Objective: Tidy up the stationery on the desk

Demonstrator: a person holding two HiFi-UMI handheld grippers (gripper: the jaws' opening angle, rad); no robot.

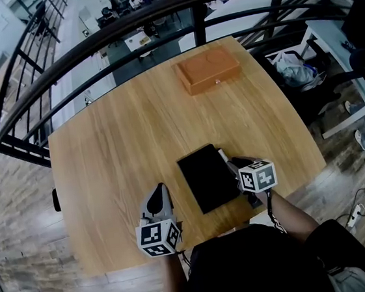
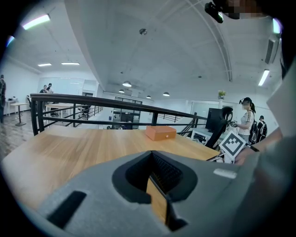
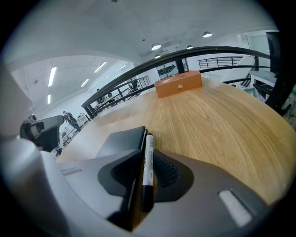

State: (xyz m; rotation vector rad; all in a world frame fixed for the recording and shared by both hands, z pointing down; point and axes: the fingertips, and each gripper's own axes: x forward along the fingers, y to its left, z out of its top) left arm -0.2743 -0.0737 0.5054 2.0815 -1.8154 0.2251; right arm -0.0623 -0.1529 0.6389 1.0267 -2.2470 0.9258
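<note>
- Wood makes up the desk (image 1: 106, 164), which is bounded at its far edge by a black railing (image 1: 123, 31).
- The pen (image 3: 147, 159), white-barrelled with a black cap, is seen lying on the desk along the right edge of a black notebook (image 1: 207, 177), near the desk's front edge.
- Dark print is carried along the pen's barrel, but it is too small to be read.
- The right gripper (image 1: 236, 167) is set over the pen with its jaws part-way apart. The pen lies between them, and a strip of wood shows between the barrel and the right pad, so the pen is not clamped.
- The left gripper (image 1: 160, 192) is held over bare desk just left of the notebook. Its jaws are closed together with nothing between them.
- An orange-brown box (image 1: 207, 70) is placed at the far side of the desk, well apart from the notebook. A small round fitting is seen on its front face, and no label can be made out.
- Each gripper is topped by a cube (image 1: 258, 176) bearing black-and-white square markers. No lettering is shown on them.
- No brand name can be read on any item.
</note>
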